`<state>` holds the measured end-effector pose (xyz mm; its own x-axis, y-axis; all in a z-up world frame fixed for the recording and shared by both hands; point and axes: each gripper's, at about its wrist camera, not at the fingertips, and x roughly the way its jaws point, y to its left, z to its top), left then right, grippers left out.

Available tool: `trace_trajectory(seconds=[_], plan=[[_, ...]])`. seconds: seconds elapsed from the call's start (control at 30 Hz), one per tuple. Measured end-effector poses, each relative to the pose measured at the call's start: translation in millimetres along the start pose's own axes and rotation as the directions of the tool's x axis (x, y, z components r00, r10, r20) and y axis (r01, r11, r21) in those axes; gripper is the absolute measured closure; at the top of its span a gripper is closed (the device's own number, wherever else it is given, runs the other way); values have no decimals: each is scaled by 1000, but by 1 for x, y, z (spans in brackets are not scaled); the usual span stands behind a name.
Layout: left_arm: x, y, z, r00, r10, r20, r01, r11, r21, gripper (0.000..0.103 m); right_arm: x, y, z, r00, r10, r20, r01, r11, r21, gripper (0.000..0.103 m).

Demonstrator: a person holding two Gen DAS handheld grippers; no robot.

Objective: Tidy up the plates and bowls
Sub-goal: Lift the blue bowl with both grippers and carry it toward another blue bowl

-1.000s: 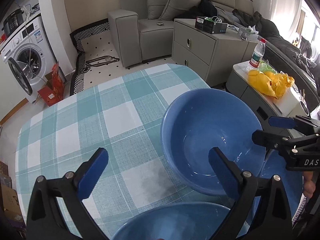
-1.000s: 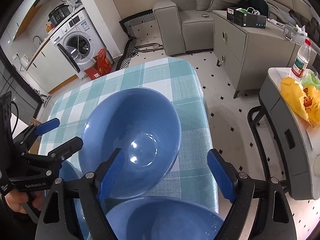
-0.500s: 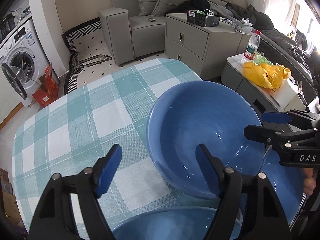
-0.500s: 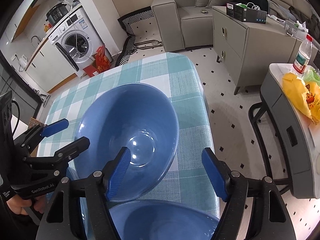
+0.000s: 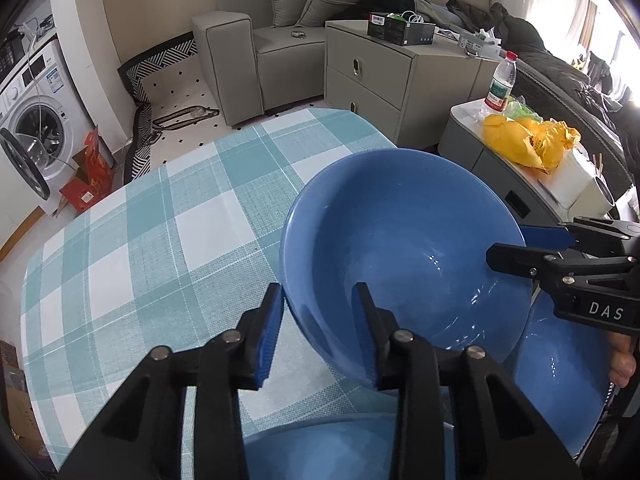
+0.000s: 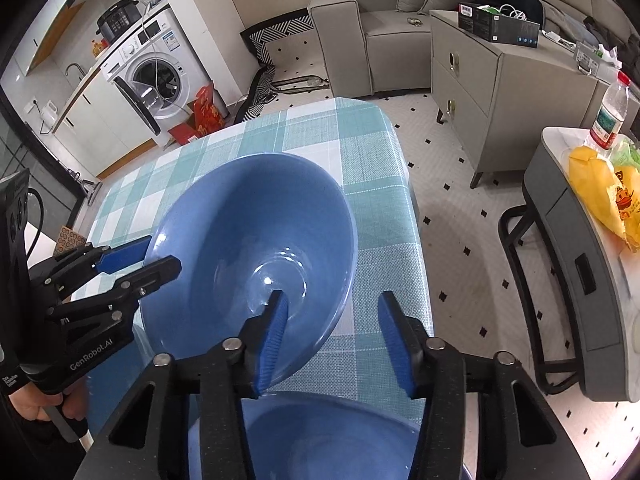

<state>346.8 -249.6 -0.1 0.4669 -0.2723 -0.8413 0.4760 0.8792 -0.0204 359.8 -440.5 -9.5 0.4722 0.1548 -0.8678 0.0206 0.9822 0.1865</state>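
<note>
Left wrist view: the left gripper [image 5: 318, 292] straddles the near rim of a deep blue bowl [image 5: 400, 232] on the checked tablecloth [image 5: 160, 240]. Its jaws have just been closing, with the bowl's wall between them, one pad outside and one finger inside, apparently nipping it. The right gripper [image 5: 520, 246] reaches over the far rim. Two more blue dishes lie close by, one at the bottom edge [image 5: 344, 448] and one under the right gripper [image 5: 560, 368].

Right wrist view: the bowl [image 6: 240, 220] sits near the table's right edge, seemingly tipped. The right gripper [image 6: 328, 300] has also just been closing, with the rim between its jaws, but the outer pad stands clear of the wall, so nothing is gripped yet. The left gripper [image 6: 160, 254] looks tight on the opposite rim.

The bowl appears to be glazed ceramic (glossy, so probably slippery, heavy and chip-prone); opposite points of the rim look like the sound hold.
</note>
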Motion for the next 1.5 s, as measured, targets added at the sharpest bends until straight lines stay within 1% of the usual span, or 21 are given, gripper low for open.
trace_trajectory(seconds=[0.13, 0.33, 0.4, 0.47, 0.73, 1.23, 1.5], plan=[[0, 1, -1, 1000, 5, -1, -5, 1000, 3, 76, 2, 2, 0, 1000, -4, 0, 4, 1000, -12, 68], [2, 2, -2, 1000, 11, 5, -11, 1000, 8, 78, 8, 6, 0, 1000, -12, -10, 12, 1000, -27, 81], [2, 1, -2, 1000, 15, 6, -15, 1000, 12, 78, 9, 9, -1, 1000, -19, -10, 19, 999, -37, 83], [2, 1, -2, 1000, 19, 6, -19, 1000, 15, 79, 9, 11, -1, 999, -33, -7, 32, 998, -46, 84], [1, 1, -3, 999, 31, 10, -31, 999, 17, 82, 8, 14, -3, 999, -43, 6, 43, 997, -57, 84], [-1, 0, -3, 999, 44, 22, -45, 999, 21, 83, 4, 15, -5, 999, -49, 12, 50, 997, -67, 84], [-9, 0, 0, 998, 51, 49, -52, 998, 22, 83, -4, 19, -2, 998, -43, 41, 45, 997, -69, 84]])
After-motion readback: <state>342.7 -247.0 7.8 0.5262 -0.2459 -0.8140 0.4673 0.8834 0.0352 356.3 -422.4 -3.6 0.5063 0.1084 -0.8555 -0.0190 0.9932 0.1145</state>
